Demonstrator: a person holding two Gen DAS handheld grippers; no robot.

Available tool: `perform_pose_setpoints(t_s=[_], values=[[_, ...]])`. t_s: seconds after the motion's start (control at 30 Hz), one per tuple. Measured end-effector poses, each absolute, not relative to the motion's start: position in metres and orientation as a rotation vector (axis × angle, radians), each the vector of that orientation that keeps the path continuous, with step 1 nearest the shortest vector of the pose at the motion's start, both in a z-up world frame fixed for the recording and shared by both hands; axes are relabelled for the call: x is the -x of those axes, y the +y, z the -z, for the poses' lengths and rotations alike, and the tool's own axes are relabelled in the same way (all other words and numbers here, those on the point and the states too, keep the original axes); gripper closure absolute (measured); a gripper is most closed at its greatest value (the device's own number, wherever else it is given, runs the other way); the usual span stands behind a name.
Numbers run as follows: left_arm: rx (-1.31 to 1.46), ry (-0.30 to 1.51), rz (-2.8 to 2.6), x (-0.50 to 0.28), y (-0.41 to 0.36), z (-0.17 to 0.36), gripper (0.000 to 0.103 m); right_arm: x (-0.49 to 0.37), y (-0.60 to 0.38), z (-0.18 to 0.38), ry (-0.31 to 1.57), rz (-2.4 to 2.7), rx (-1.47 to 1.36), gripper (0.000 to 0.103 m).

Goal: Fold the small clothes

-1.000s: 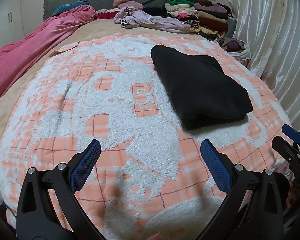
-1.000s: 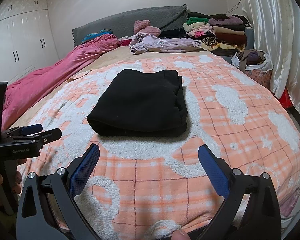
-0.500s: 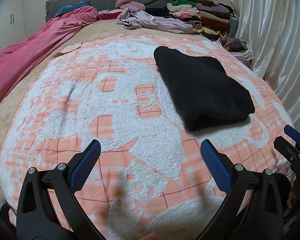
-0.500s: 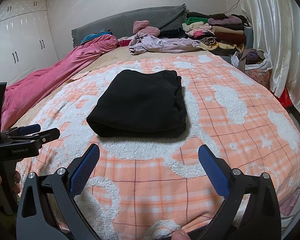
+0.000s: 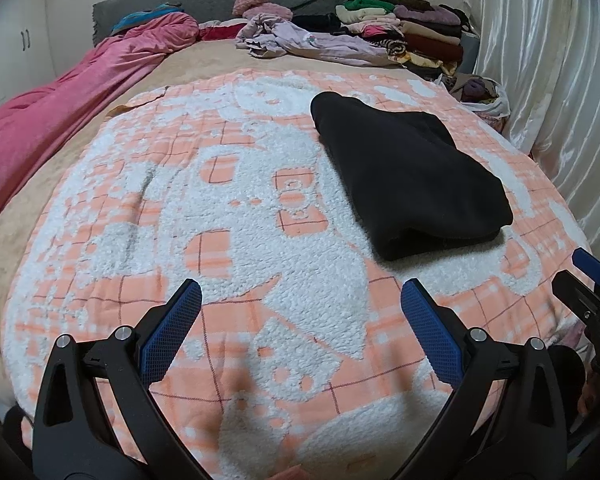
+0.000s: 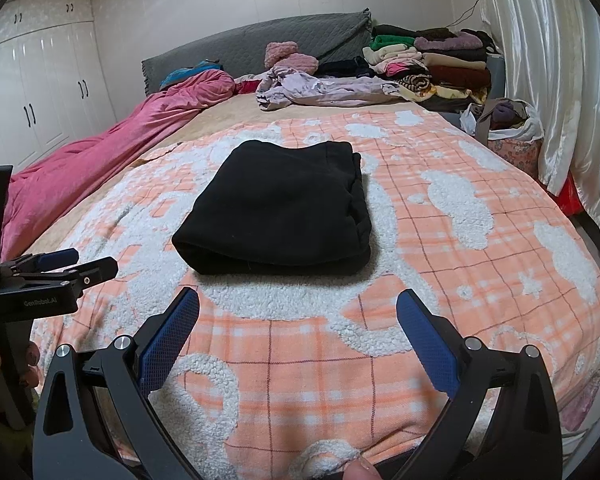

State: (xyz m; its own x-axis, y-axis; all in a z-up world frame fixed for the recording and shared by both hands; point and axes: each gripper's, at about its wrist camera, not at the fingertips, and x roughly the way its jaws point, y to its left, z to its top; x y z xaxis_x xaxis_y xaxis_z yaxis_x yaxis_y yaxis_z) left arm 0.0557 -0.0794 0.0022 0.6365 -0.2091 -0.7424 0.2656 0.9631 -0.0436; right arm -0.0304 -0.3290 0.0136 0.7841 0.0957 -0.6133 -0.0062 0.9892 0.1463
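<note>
Here the folded black garment (image 6: pixel 276 212) lies flat on the orange-and-white blanket (image 6: pixel 460 264), mid-bed, with bare blanket on every side of it. Both the left tool (image 5: pixel 300 320) and right tool (image 6: pixel 298 322) hover near the bed's foot edge, jaws spread wide, holding nothing.

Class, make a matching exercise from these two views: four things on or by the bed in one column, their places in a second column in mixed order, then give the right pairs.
Things
1. black garment
2. pink duvet
3. folded stack
4. lilac garment

Places
A. crumpled near the headboard
B. bunched along the bed's left side
C. folded flat on the orange blanket
D. piled at the far right corner by the curtain

Pairs: 1-C, 2-B, 3-D, 4-A
</note>
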Motion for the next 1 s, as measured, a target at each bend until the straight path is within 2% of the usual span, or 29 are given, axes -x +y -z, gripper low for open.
perform_pose_setpoints(t_s=[1.0], values=[[-0.082, 0.846, 0.274, -0.0540, -0.0808, -0.0002, 0.009, 0.0310, -0.3301, -0.0132, 0.672, -0.050, -0.137, 0.005]])
